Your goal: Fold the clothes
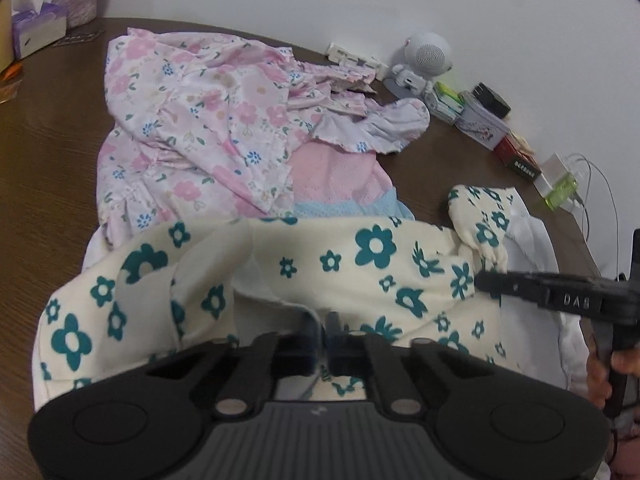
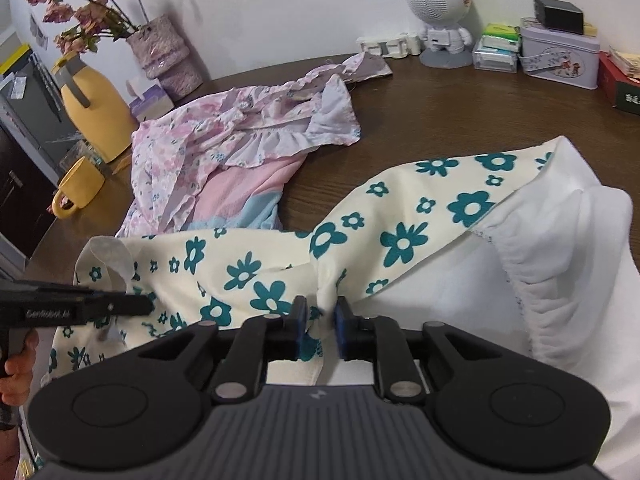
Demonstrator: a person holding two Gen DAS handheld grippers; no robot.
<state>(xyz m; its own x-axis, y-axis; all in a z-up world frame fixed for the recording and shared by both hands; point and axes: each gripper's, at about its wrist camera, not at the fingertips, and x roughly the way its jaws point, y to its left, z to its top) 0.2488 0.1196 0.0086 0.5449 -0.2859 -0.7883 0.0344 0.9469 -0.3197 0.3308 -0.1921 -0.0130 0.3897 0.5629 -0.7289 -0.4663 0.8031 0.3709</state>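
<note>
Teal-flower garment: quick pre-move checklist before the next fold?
1. Right gripper clamped on teal-flower garment: ok, cloth bunched between its fingers.
2. Left gripper clamped on the same garment: cannot tell; shut, cloth at the tips, grip unclear.
3. Garment spread flat: not ok, creased, white lining turned out.
4. Garment apart from pink floral clothes: not ok, edges overlap.
5. Bare table for folding: ok, beyond the garment.
</note>
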